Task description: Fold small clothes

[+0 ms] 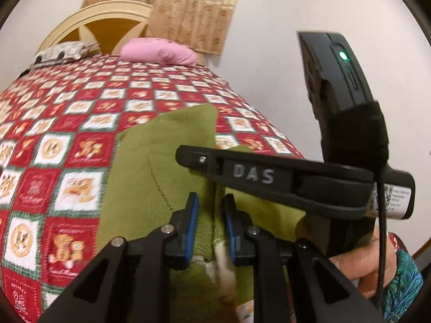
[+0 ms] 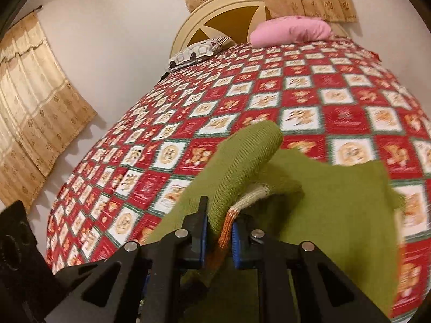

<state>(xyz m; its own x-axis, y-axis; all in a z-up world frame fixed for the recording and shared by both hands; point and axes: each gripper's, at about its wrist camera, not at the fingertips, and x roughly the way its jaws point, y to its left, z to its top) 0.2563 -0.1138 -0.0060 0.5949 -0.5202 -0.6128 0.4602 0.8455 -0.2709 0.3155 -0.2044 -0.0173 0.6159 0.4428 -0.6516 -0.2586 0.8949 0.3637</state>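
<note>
The left gripper (image 1: 210, 212) was pinching a ribbed edge of the green knitted garment (image 1: 150, 161), its blue pads (image 1: 192, 215) pressed against the fold from both sides. The right gripper (image 2: 218, 227) was clamped on another part of the same garment (image 2: 323, 202), where an orange and cream trim (image 2: 229, 220) ran between the fingers. In the left view the right tool crossed close in front, so both grips sat near each other. The garment hung lifted off the red checked bedspread (image 1: 54, 161), its far corner standing up over the squares; whether any part touched the bed I could not tell.

It looked a light, soft knit, limp enough to sag and curl wherever it was not held, and likely stretchy along the ribbing. Seams and ribbed hems seemed the surest places to take hold; the plain middle would probably bunch. A pink pillow (image 2: 291, 31) lay well apart by the headboard (image 2: 223, 13).
</note>
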